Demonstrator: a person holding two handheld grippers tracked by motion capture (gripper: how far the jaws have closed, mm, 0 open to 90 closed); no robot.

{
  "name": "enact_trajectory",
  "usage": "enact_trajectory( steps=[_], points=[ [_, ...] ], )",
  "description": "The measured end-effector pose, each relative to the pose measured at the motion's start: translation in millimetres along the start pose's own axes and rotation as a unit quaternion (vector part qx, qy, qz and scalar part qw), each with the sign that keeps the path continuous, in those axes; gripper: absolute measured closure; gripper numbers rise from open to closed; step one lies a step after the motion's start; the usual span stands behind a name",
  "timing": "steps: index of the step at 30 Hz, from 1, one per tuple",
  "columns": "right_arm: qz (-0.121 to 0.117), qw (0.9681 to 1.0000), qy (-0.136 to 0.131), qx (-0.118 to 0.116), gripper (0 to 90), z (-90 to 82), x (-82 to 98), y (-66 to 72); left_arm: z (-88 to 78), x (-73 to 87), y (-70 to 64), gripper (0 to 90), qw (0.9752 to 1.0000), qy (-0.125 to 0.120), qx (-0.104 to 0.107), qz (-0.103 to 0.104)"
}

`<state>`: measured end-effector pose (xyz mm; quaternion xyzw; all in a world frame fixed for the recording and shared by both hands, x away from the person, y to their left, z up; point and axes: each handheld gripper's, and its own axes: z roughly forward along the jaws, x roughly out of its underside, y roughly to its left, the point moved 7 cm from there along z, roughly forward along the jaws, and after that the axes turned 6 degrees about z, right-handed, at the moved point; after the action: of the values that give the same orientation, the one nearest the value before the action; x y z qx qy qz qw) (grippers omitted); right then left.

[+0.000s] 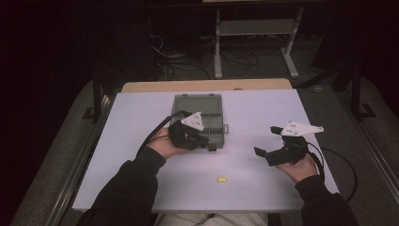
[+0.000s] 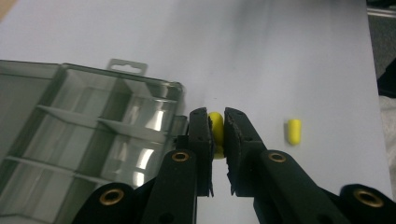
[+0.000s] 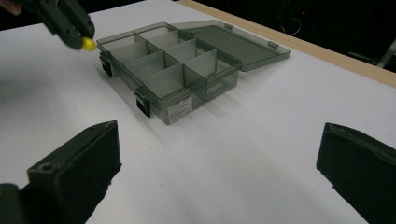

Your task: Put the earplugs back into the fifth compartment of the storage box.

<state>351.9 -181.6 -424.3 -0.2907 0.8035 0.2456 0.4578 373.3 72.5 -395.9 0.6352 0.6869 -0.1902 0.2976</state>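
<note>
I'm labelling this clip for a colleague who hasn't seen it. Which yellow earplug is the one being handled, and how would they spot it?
Start at the smoky clear compartment box mid-table with its lid open. At its near edge the left tongs pinch a yellow earplug. Unlike the loose earplug lying alone on the white table nearer the person, this one is held between black pads.

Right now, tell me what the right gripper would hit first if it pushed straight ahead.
Probably the compartment box: it lies ahead between the open right gripper and the table's far edge, over bare table. Depth is uncertain.

High view looks down; both gripper views closely share the organizer box (image 2: 88,135).
</note>
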Motion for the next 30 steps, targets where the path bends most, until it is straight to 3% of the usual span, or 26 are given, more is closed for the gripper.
enact_trajectory(
  steps=[10, 17, 30],
  points=[
    [-0.002, 1.0, 0.002, 0.001, 0.0, 0.8, 0.5, 0.2, -29.3, 3.9, 24.5, 82.4, 0.9994, -0.01, -0.028, -0.019],
    [-0.001, 1.0, 0.001, 0.001, 0.0, 0.2, 0.5, -0.3, -42.6, 20.0, 35.1, 82.6, 0.9983, -0.004, -0.048, -0.033],
    [-0.001, 1.0, 0.003, 0.001, 0.0, 0.4, 1.1, 0.2, -64.9, 53.6, 62.4, 83.0, 0.9908, -0.02, -0.09, -0.099]
  ],
)
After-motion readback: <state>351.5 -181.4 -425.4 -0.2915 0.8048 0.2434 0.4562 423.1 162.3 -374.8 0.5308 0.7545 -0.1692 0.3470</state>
